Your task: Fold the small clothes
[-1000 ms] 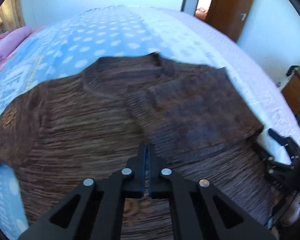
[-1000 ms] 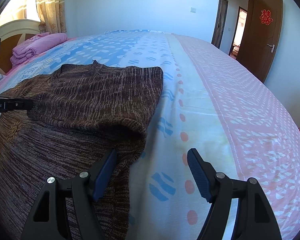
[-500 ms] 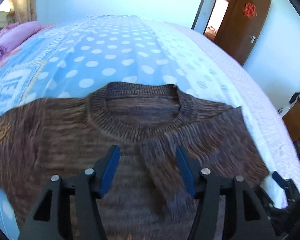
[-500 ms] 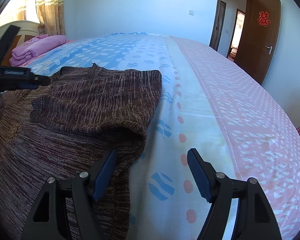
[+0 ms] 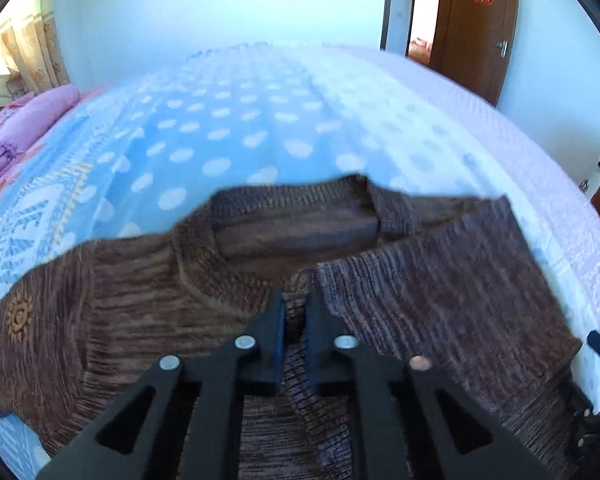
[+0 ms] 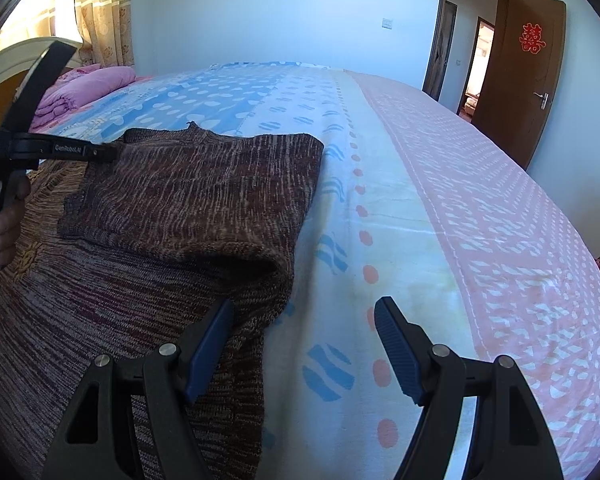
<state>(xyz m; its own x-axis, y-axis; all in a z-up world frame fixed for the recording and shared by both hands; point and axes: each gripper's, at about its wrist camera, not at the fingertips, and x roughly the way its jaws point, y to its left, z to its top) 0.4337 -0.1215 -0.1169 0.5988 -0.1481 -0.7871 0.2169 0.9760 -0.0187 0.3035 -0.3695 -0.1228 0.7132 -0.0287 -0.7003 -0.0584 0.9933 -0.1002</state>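
While one sleeve (image 6: 188, 200) already lies folded across the chest of the sweater (image 5: 112, 320), I judge the fold barely begun: the other sleeve (image 5: 24, 332), the one with a small orange sun motif, lies spread out flat toward the bed's pillow end, and the body has not been doubled over at all.

My left claw (image 5: 294, 312) is closing on the cuff end of the folded sleeve, just below the collar (image 5: 292, 220); a pinch of knit sits between the pads, and they look to be pressing on it. My right claw (image 6: 304, 344) hangs with its jaws wide apart and nothing between them, one finger over the sweater's side edge, the other over bare sheet.

As for the sweater, it lies face up on the bed (image 6: 480, 208), near the edge closest to me, collar pointing toward the far edge. It is a brown, streaky knit with a ribbed round neck, thick and soft, and the folded sleeve makes a plump roll where it turns over at the side.
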